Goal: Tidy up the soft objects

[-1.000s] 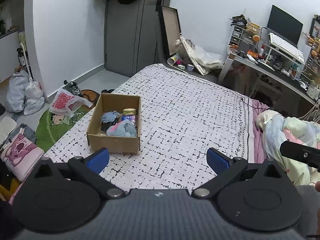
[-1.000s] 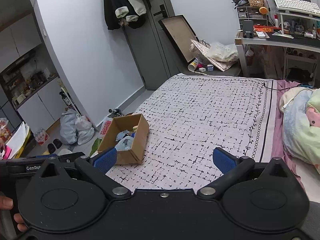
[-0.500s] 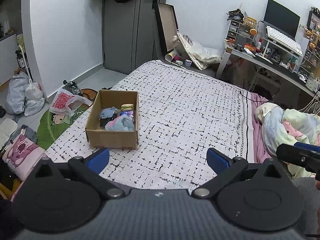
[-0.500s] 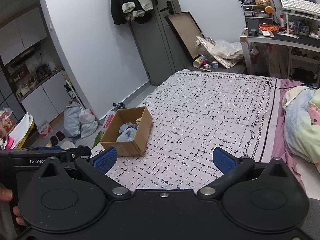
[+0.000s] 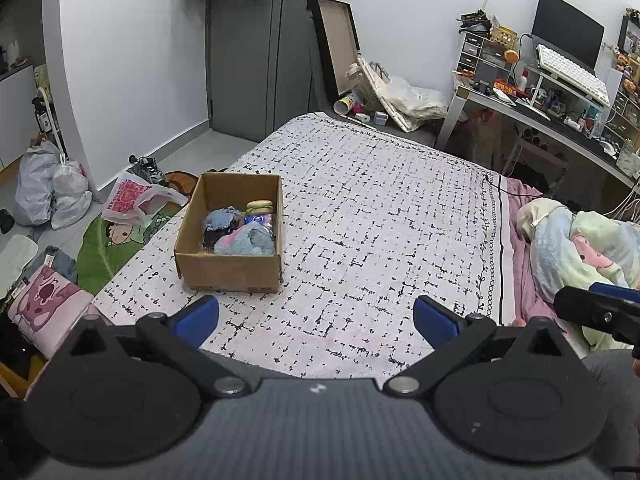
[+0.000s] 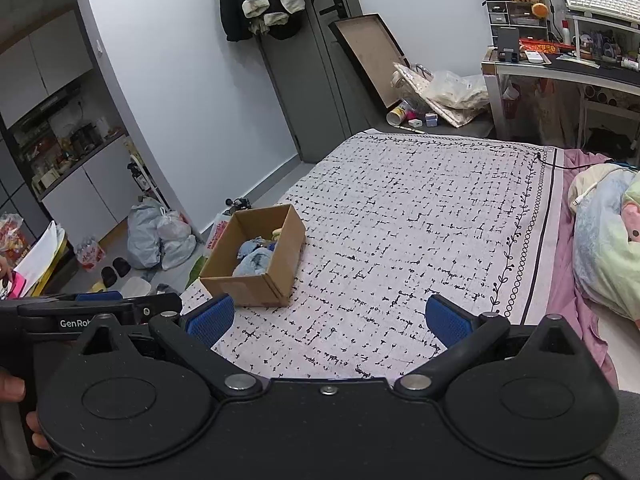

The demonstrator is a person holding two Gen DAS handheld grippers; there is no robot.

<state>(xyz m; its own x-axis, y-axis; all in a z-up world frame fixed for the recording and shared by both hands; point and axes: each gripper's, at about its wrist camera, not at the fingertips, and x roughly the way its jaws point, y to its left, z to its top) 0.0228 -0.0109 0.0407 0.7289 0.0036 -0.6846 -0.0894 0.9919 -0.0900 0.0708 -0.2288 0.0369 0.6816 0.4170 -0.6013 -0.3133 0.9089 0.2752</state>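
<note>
A brown cardboard box (image 5: pixel 228 270) (image 6: pixel 260 284) sits on the left side of the bed's patterned sheet (image 5: pixel 380 220). Inside it lie several soft things, among them a light blue fluffy cloth (image 5: pixel 245 240) (image 6: pixel 255 261), a denim-blue piece (image 5: pixel 222 219) and a burger-shaped toy (image 5: pixel 260 205). My left gripper (image 5: pixel 316 320) hangs open above the near edge of the bed, nothing between its blue pads. My right gripper (image 6: pixel 330 318) is open too and empty, to the right of the box and well back from it.
A crumpled pastel blanket (image 5: pixel 580 240) (image 6: pixel 604 240) lies on the right side of the bed. Bags (image 5: pixel 52 188), a green mat (image 5: pixel 108 240) and shoes clutter the floor at left. A cluttered desk (image 5: pixel 560 104) stands beyond the bed at right, a grey door (image 5: pixel 256 52) at the back.
Both grippers have drawn back and risen a little, so the box and bed look smaller and farther off. Both stay open and empty. The box has not moved.
</note>
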